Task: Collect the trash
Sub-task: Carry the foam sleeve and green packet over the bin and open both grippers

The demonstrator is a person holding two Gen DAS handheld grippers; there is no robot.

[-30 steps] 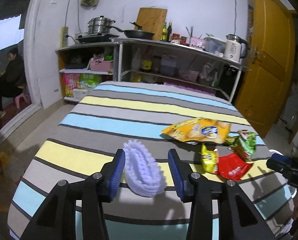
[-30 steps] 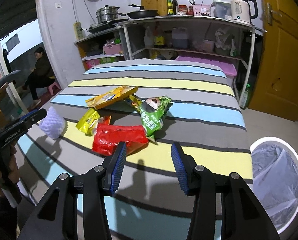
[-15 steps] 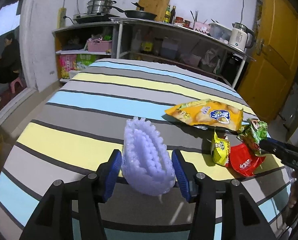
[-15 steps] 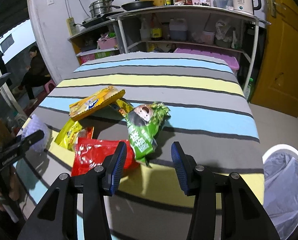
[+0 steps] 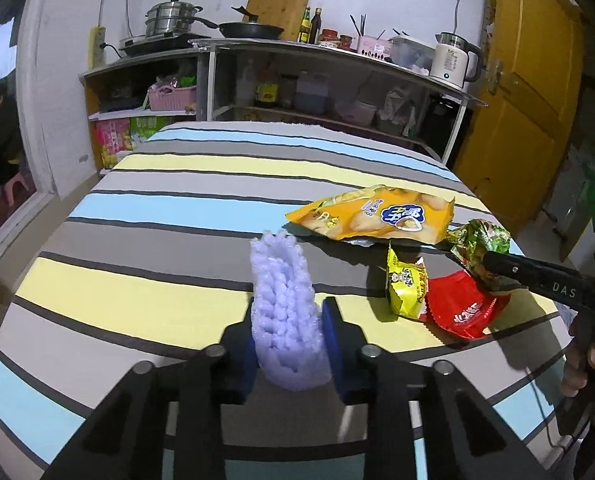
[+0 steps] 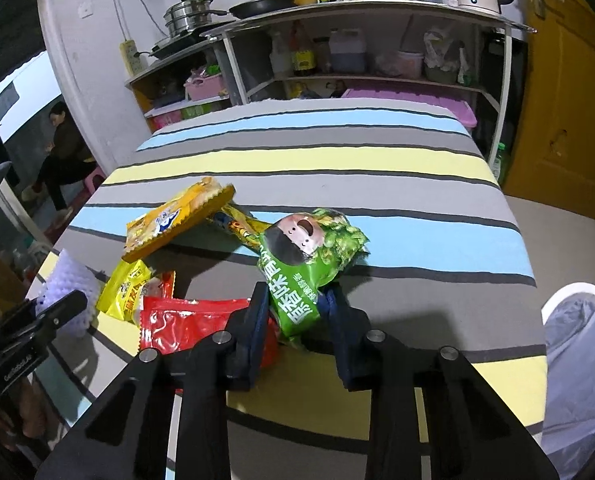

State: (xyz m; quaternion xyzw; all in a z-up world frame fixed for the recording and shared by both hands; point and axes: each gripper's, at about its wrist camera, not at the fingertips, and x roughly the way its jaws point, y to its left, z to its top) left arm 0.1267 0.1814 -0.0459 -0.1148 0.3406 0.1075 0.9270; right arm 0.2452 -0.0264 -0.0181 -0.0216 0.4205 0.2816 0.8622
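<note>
The striped counter [image 6: 377, 160] carries an orange chip bag [image 5: 373, 216], a red wrapper [image 5: 459, 308] and a yellow wrapper [image 5: 405, 284]. The left tongs [image 5: 289, 344] are closing on a lavender foam net [image 5: 285, 300]; the right tongs [image 6: 297, 320] are closing on a green snack bag [image 6: 309, 260], both resting on the counter

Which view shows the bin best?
Right wrist. The white bin sits at the right edge beside the striped table, its rim and grey liner visible though cropped by the frame. The left wrist view doesn't show it at all.
</note>
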